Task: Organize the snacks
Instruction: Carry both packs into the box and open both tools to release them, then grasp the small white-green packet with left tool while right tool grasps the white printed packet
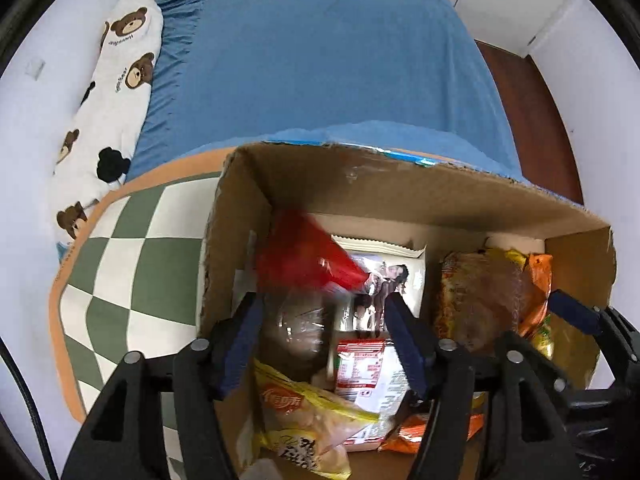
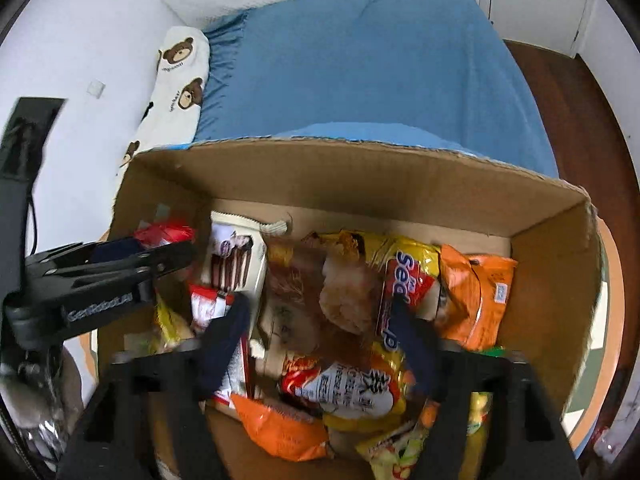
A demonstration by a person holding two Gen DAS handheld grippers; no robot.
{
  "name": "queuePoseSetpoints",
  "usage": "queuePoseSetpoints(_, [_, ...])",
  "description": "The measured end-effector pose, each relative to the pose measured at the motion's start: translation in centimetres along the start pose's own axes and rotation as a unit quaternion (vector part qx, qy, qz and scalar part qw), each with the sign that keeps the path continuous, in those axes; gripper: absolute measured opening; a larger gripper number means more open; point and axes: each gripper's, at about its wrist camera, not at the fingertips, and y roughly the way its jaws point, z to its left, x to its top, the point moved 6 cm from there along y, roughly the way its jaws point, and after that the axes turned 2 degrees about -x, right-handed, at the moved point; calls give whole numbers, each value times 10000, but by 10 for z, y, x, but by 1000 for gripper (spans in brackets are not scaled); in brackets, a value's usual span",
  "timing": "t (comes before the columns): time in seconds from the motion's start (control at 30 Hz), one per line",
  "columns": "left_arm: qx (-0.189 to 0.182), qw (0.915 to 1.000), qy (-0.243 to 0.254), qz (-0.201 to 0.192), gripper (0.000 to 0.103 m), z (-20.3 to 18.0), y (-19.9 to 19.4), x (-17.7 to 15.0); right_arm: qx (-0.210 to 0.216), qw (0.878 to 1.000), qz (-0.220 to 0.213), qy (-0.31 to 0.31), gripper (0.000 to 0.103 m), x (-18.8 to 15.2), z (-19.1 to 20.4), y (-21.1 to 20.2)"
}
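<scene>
1. Both grippers point down into the box (image 2: 360, 184), which stands by a blue bed (image 1: 320, 60).
2. Left gripper (image 1: 324, 344) open; a blurred red packet (image 1: 304, 256) lies loose between its jaws.
3. Right gripper (image 2: 320, 344) open above the yellow packets (image 2: 360, 280).
4. Lift straight up, clear of the walls.

Both fisheye views were evenly lit by soft, diffuse daylight, bright on the white walls and the blue bed sheet (image 1: 340, 60), with no harsh glare; the inside of the cardboard box (image 2: 360, 172) lay in mild shadow. Straight edges bowed strongly toward the dark circular rim of each picture. Motion blur smeared the red packet (image 1: 304, 256) in the left view and the right tool (image 2: 320, 344) with nearby wrappers in the right view.
</scene>
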Motion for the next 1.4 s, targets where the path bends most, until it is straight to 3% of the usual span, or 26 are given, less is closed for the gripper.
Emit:
queuePoseSetpoints(0.07, [-158,9999,4,34,83,-4,1,0,-117,9999,29,-15,94,2,-4,2])
queuePoseSetpoints(0.13, [-95,9999,74,-34,86,-8,-1,-2,-154,9999,47,3,95,2,-8,4])
queuePoseSetpoints(0.4, [-13,9994,-3,-341,86,-13,-14,-14,-419,9989,-140,134,95,-10,-29,-10])
queuePoseSetpoints(0.8, [58,9922,50,-1243,86,-29,-54,-56,-683,9956,-617,178,95,-42,-32,-51])
queuePoseSetpoints(1.03, [37,9845,51,-1752,86,-34,-82,-97,-836,9903,-1105,-54,95,-75,-23,-86])
queuePoseSetpoints(1.4, [181,9632,110,-2679,86,-46,-146,-168,-849,9780,-1901,-131,95,-136,-10,-154])
